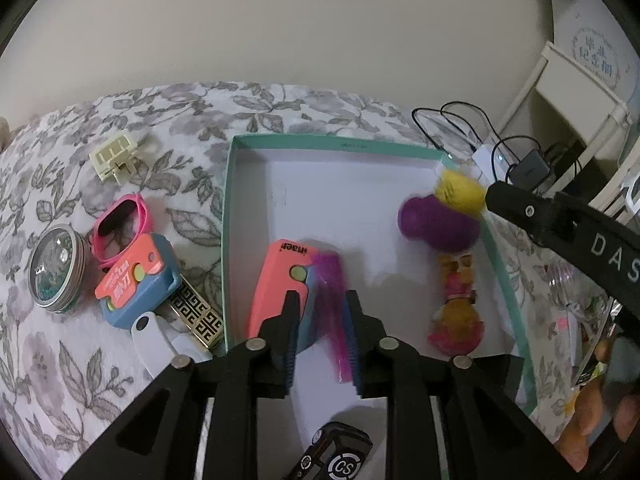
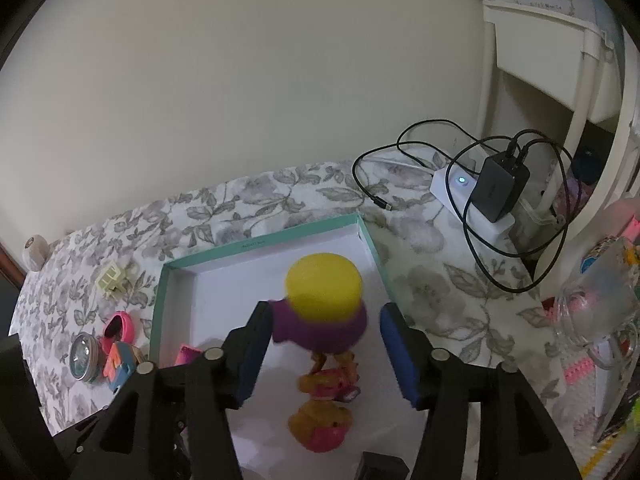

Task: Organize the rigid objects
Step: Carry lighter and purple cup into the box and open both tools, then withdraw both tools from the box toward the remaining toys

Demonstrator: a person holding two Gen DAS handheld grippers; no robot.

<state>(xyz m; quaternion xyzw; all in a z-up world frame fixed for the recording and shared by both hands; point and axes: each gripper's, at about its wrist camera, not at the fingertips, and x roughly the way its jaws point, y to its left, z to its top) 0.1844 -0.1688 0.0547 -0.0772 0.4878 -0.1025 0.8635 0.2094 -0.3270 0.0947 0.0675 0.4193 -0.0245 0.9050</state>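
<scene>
Inside, my teal-rimmed box (image 1: 505,276) holds one coral folding toy (image 1: 276,280), one purple feather (image 1: 334,300), one purple-and-yellow toy (image 1: 440,216), one orange-and-pink figure (image 1: 456,304) and one black car (image 1: 336,456). Left gripper (image 1: 320,344): jaws parted a little with the feather between them; I cannot tell whether the pads press it. Right gripper (image 2: 324,356): jaws wide, the purple-and-yellow toy (image 2: 320,308) between them, its left side just beside the left pad, the right pad apart; released, as far as I can tell. Outside the box on the floral cloth (image 1: 120,380), the left view counts one cream plug (image 1: 116,154), one pink band (image 1: 120,228), one round tin (image 1: 56,268), one coral-and-blue case (image 1: 136,280), one black-and-gold bar (image 1: 196,316) and one white tag (image 1: 148,332). Only the right view shows fully the one white power strip (image 2: 452,188) bearing one black charger (image 2: 500,188).
</scene>
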